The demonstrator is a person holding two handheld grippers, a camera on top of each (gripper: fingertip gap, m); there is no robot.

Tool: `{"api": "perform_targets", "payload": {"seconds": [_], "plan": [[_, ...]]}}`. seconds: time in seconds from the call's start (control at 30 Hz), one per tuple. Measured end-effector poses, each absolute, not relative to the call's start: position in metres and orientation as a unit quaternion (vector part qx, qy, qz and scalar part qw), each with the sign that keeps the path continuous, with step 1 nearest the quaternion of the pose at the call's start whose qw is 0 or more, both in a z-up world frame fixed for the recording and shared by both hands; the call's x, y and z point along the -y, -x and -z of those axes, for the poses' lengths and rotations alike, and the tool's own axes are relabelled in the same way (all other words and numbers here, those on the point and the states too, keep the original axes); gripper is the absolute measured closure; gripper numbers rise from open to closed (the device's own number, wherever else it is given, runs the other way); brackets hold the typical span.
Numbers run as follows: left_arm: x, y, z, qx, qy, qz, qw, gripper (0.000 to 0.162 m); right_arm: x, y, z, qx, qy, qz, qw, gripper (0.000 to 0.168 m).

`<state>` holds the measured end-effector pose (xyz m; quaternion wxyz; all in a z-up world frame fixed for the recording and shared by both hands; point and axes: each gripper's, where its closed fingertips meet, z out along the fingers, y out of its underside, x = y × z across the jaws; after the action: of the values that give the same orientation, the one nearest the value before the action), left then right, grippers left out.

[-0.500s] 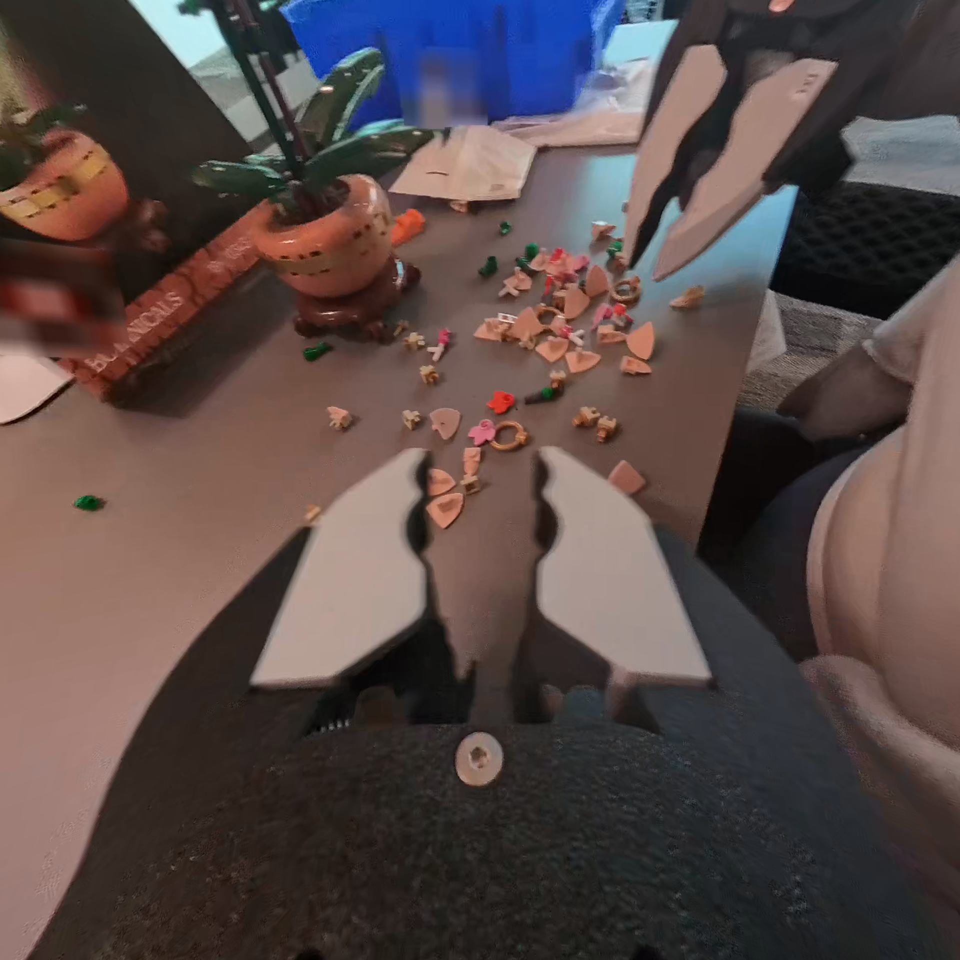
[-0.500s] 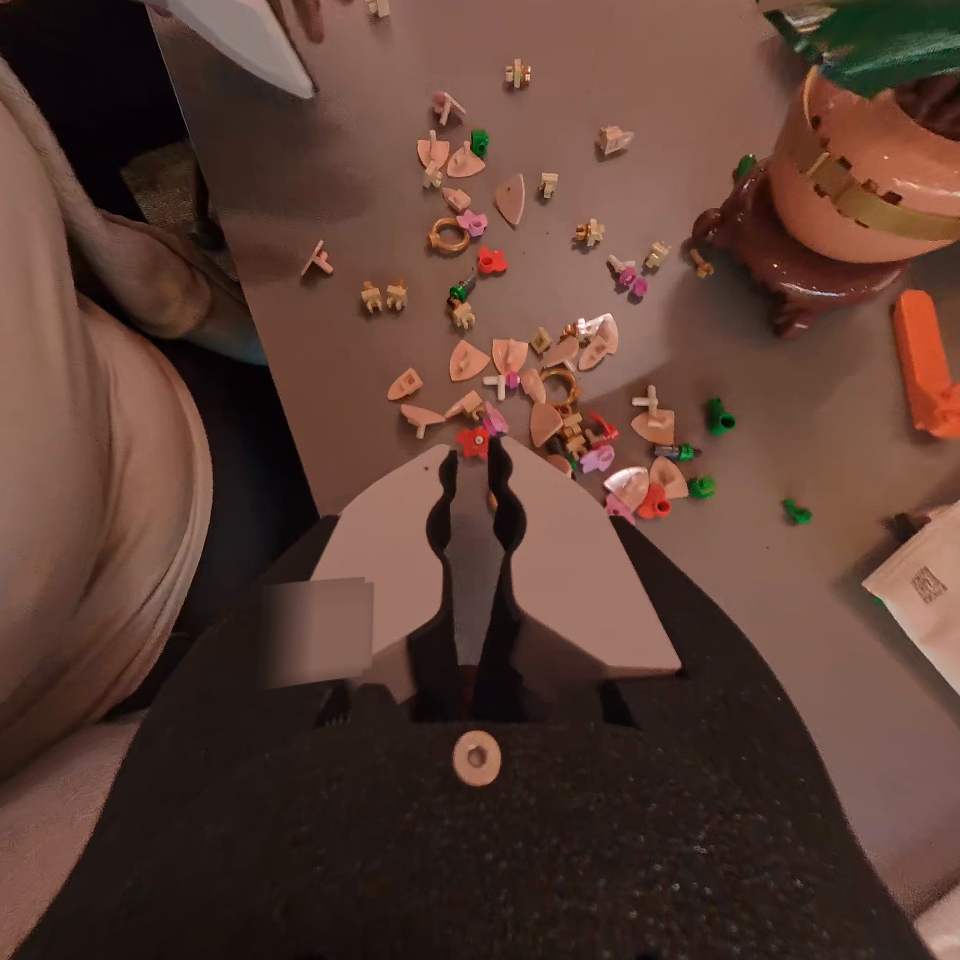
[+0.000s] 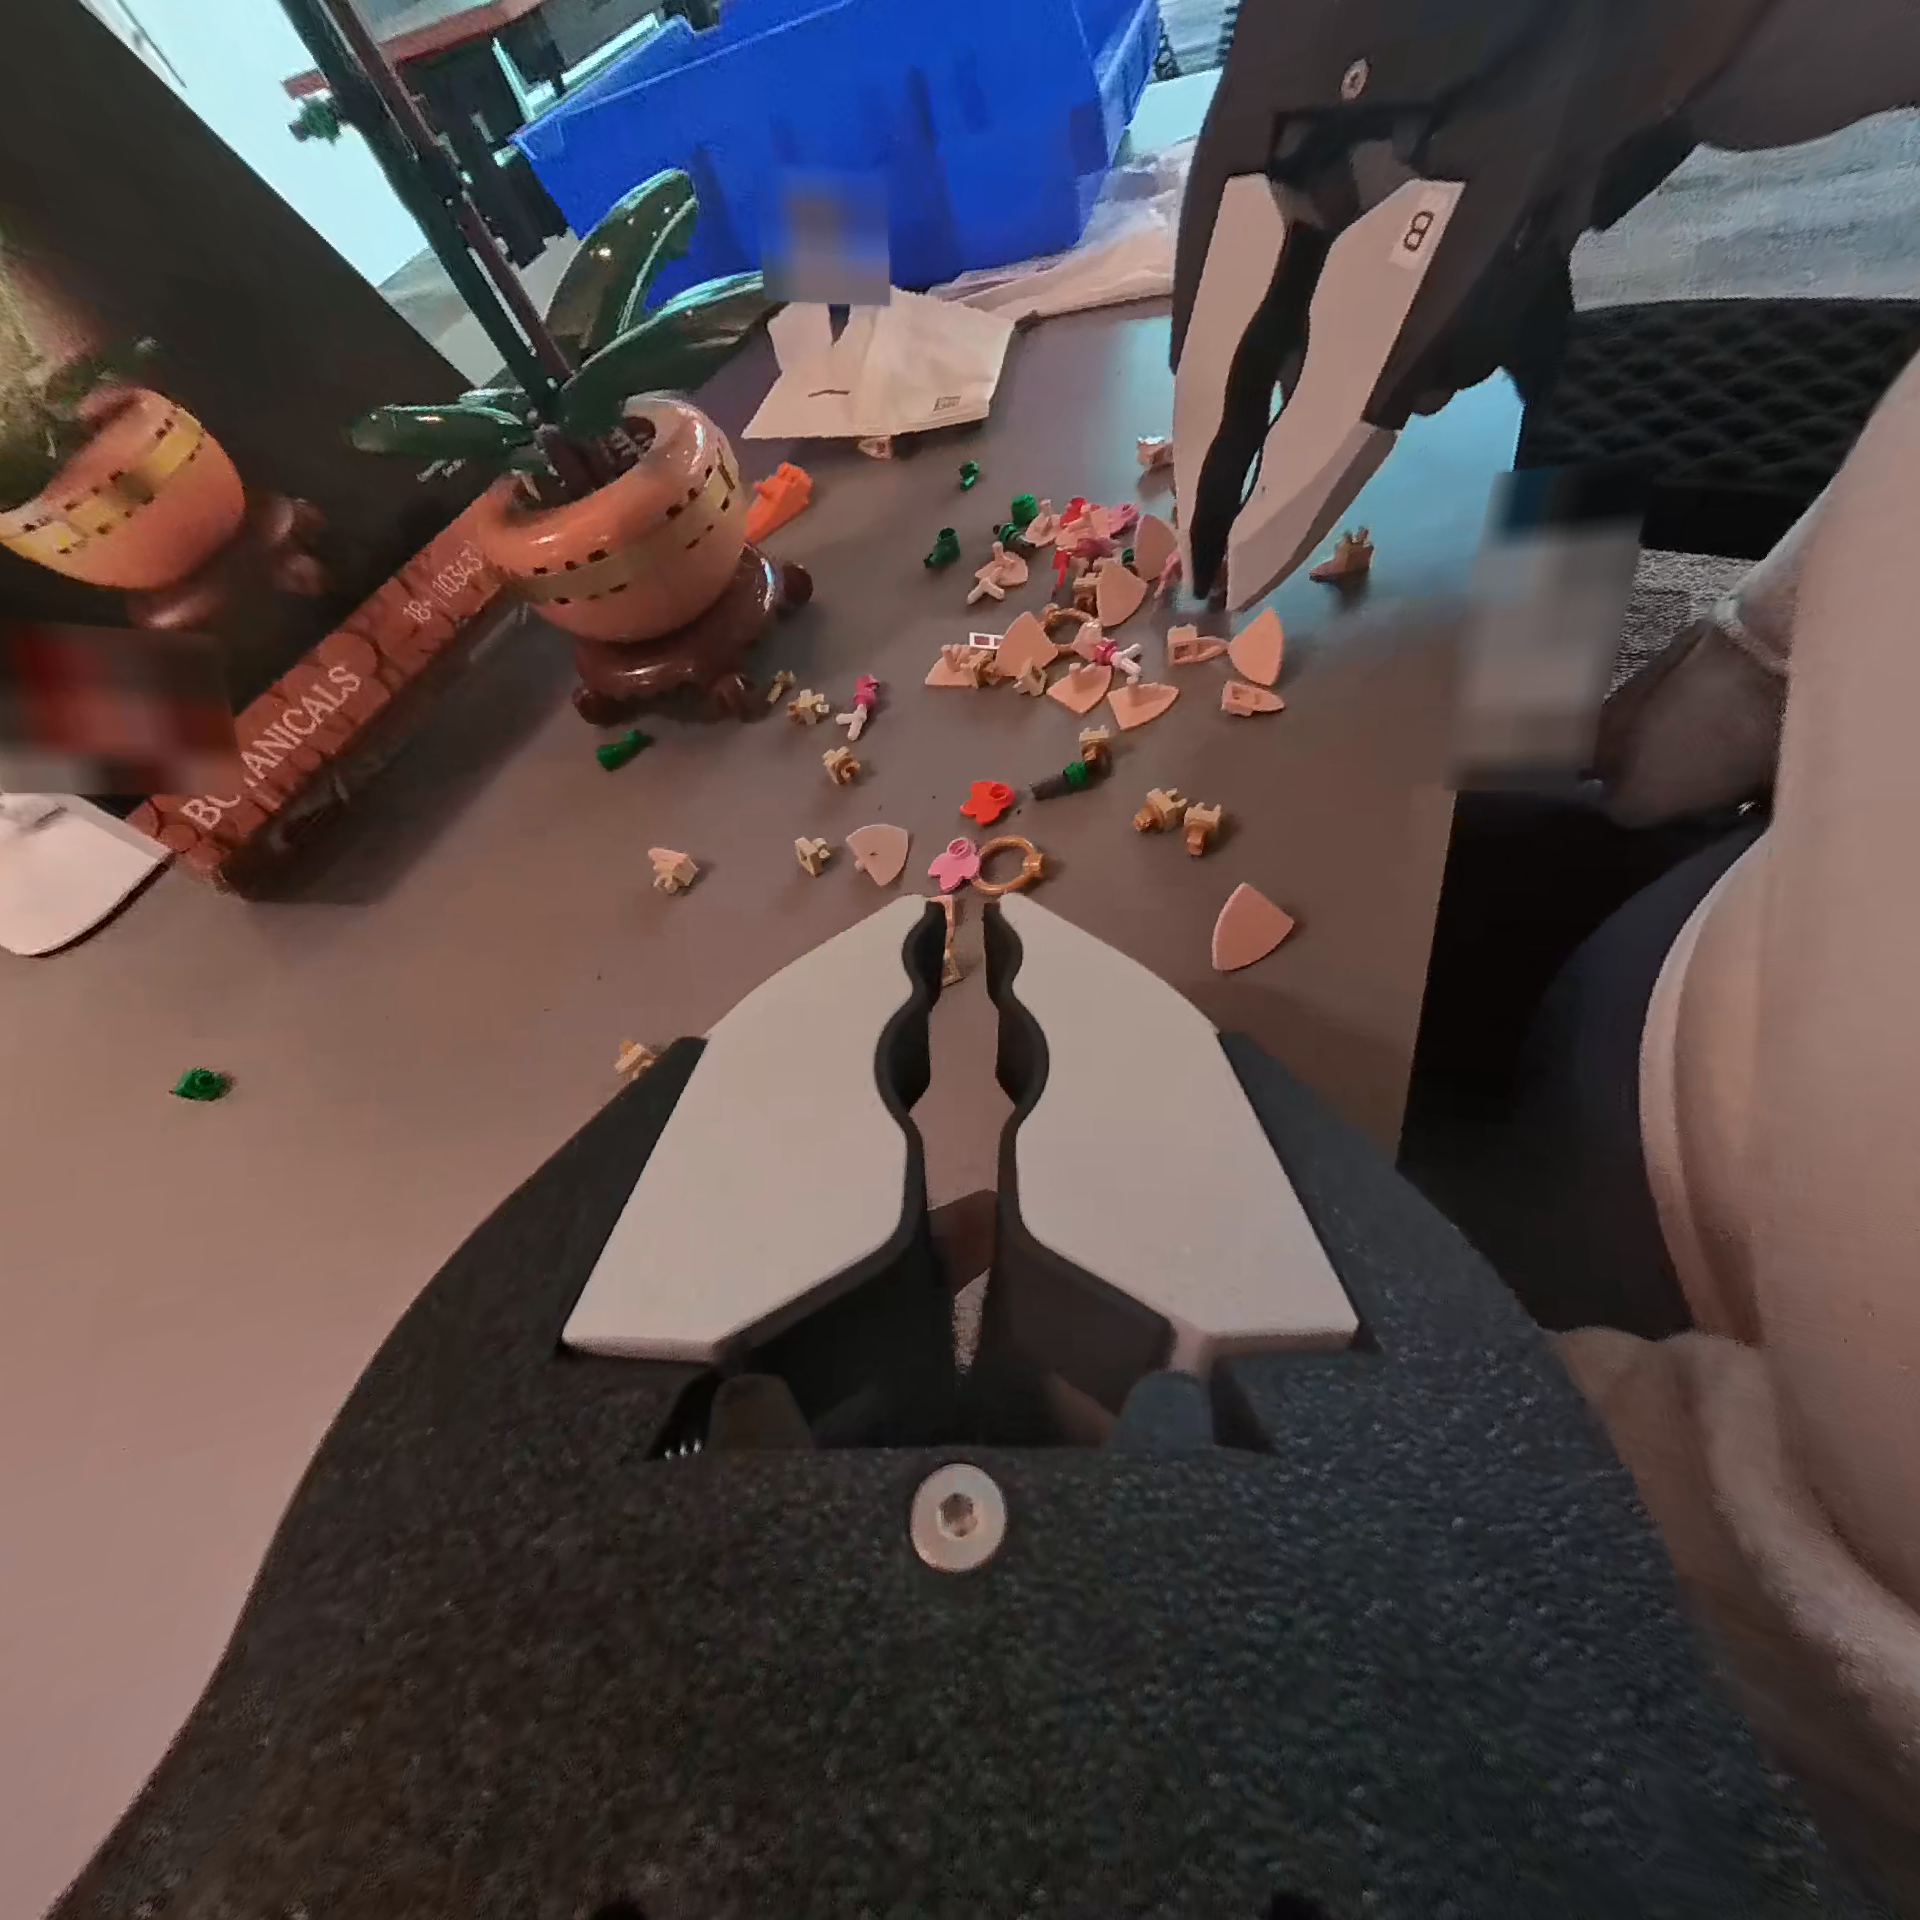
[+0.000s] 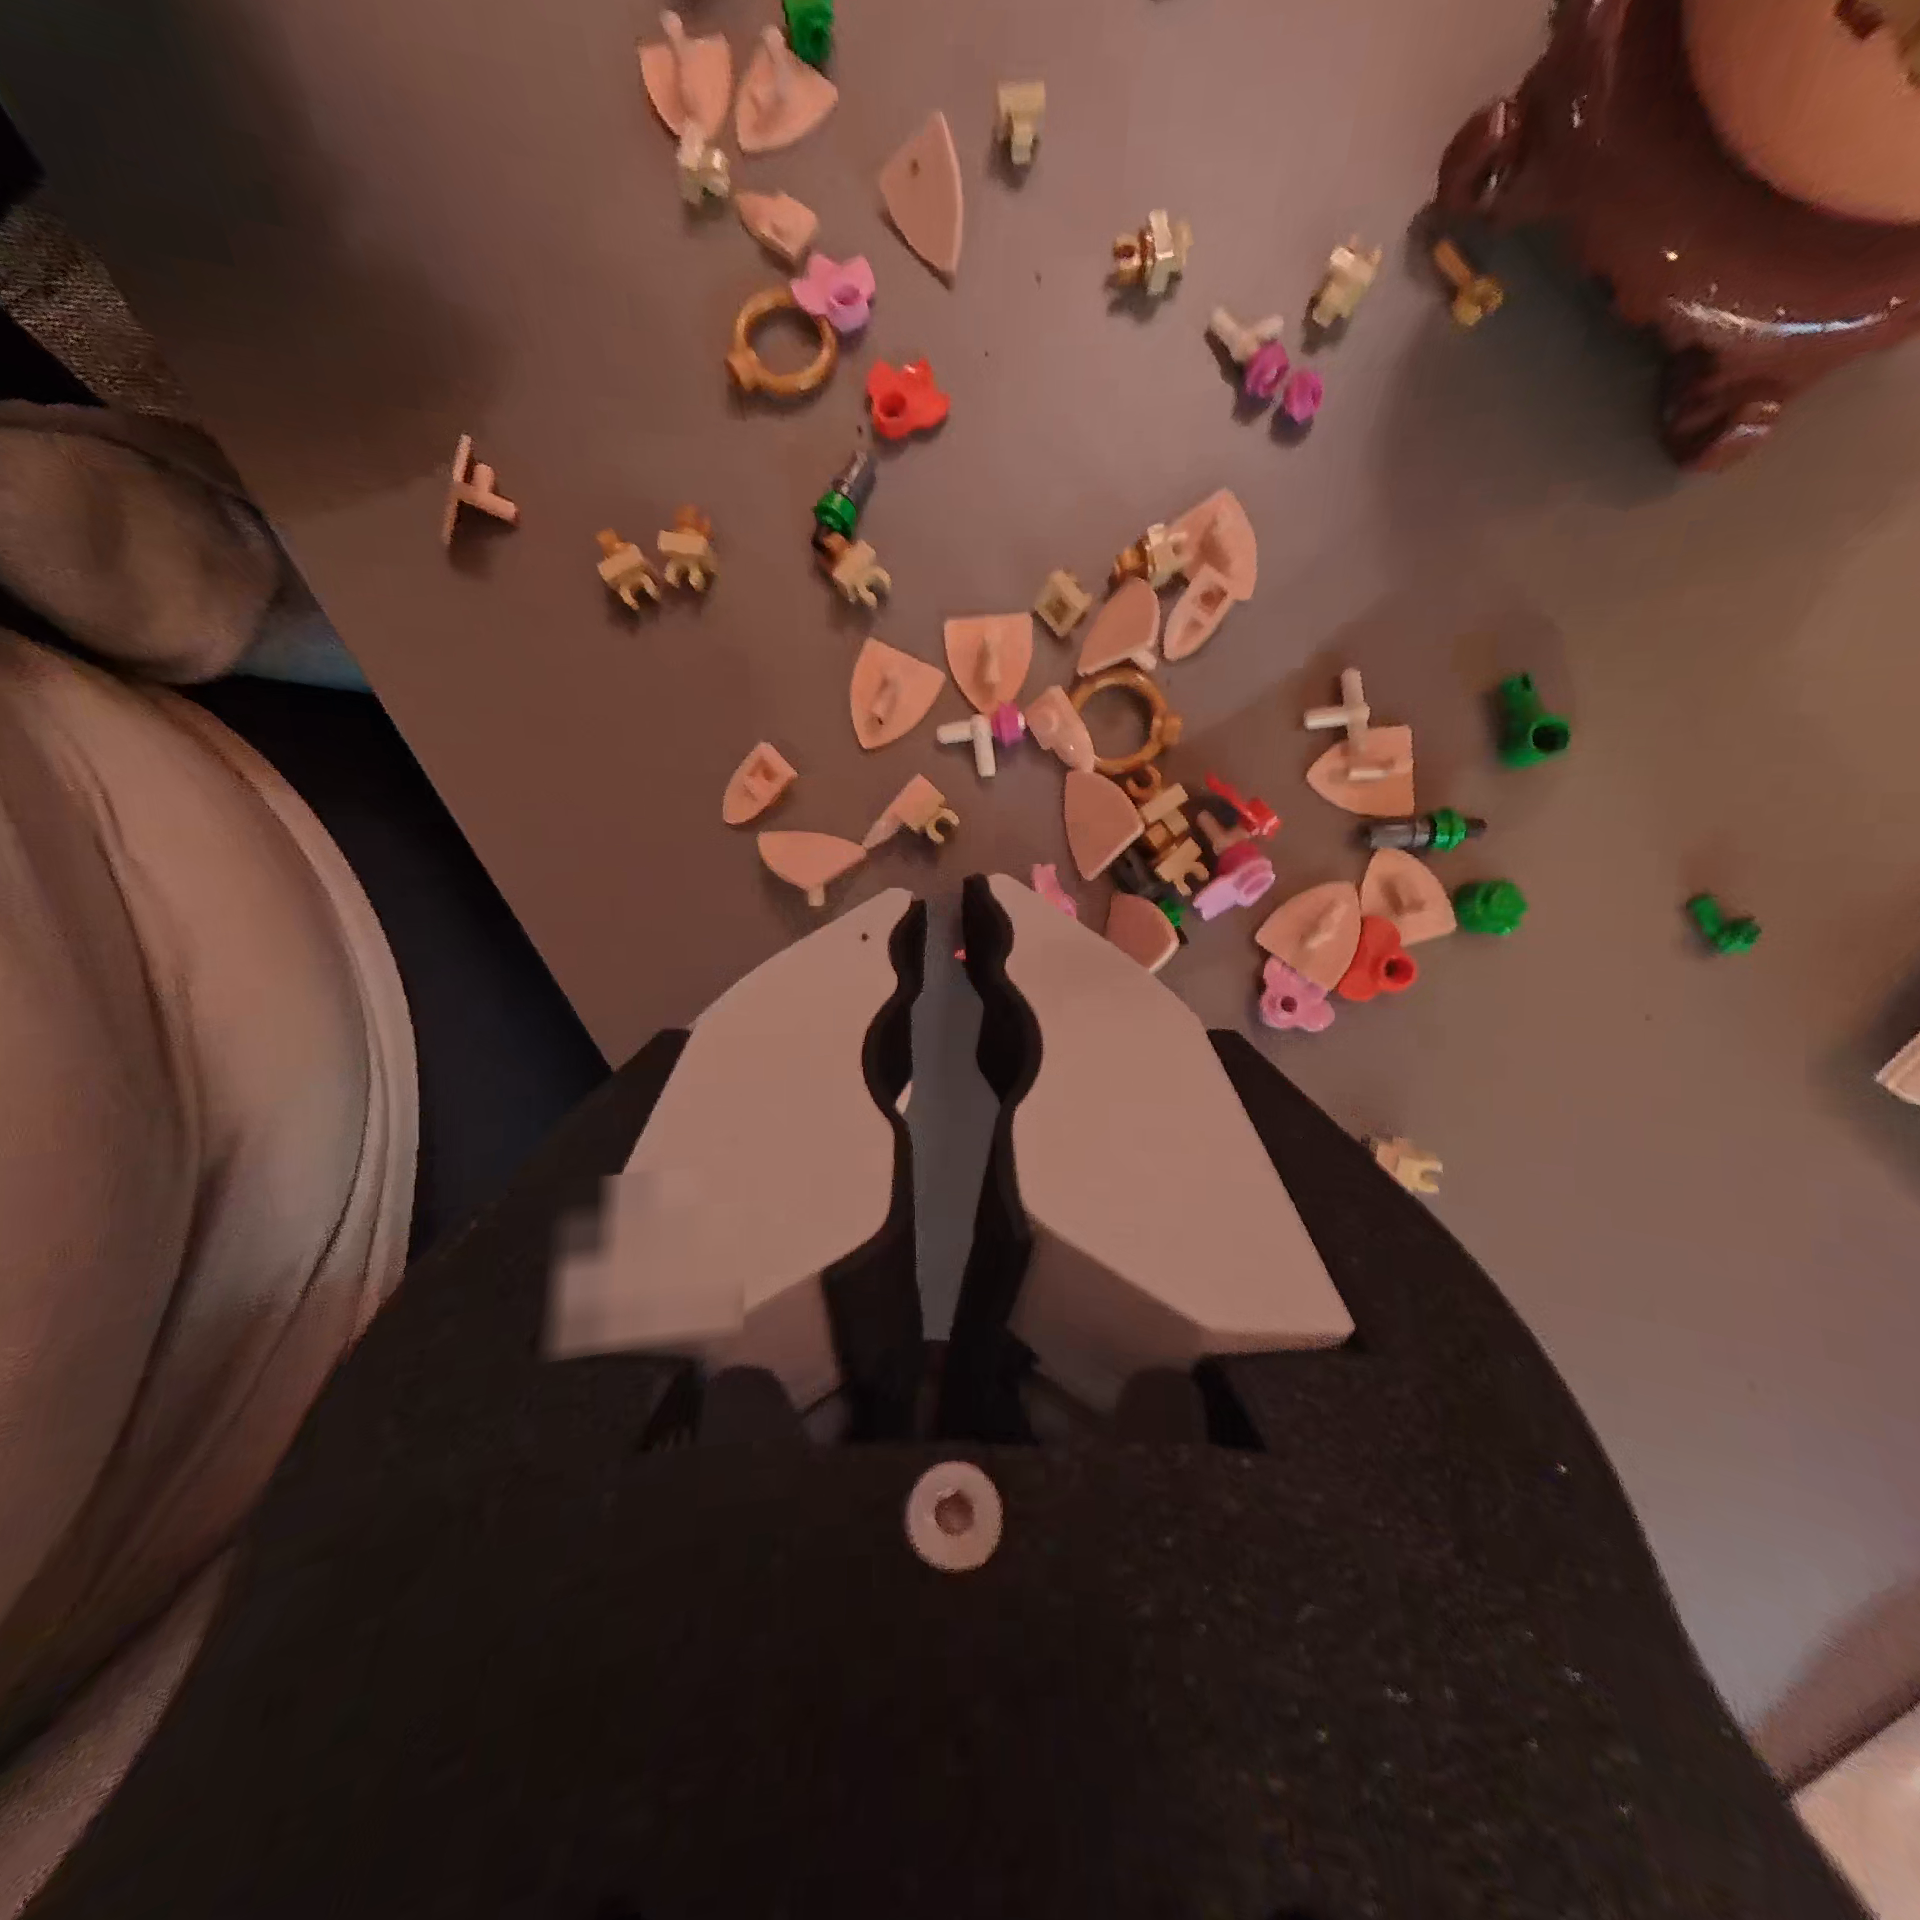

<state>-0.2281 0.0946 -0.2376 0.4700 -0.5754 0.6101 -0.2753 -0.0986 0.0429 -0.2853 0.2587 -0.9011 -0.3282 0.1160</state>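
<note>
The right tool (image 4: 943, 902) hides a red piece (image 4: 958, 951); the pot (image 4: 1808, 104) is cut off.

Ahead of your left gripper (image 3: 964, 914), loose toy pieces (image 3: 1081, 665) lie scattered on the table (image 3: 312, 1091). The potted plant model (image 3: 623, 540) stands left of them, a box (image 3: 208, 468) farther left, the bin (image 3: 831, 135) behind. Your right gripper (image 3: 1221, 592) points down into the pile's far right side.

Left wrist view: bright, daylight from behind the blue bin (image 3: 831, 135), soft sheen on table (image 3: 312, 1039) near it. Edges bowed by wide-angle lens, box beside bin blurred. Right wrist view: dim, warm cast, glare spots on brown pot base (image 4: 1714, 312), corners smeared.
</note>
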Motion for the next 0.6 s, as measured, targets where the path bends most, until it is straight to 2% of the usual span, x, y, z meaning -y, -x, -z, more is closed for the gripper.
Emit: {"api": "perform_targets", "payload": {"seconds": [0.4, 0.6], "plan": [[-0.107, 0.229, 0.231, -0.583, 0.576, 0.285, 0.496, 0.151, -0.043, 0.079, 0.274, 0.338, 0.899, -0.078, 0.266, 0.158], [-0.107, 0.231, 0.230, -0.582, 0.576, 0.275, 0.504, 0.150, -0.044, 0.081, 0.286, 0.323, 0.910, -0.090, 0.244, 0.146]]}}
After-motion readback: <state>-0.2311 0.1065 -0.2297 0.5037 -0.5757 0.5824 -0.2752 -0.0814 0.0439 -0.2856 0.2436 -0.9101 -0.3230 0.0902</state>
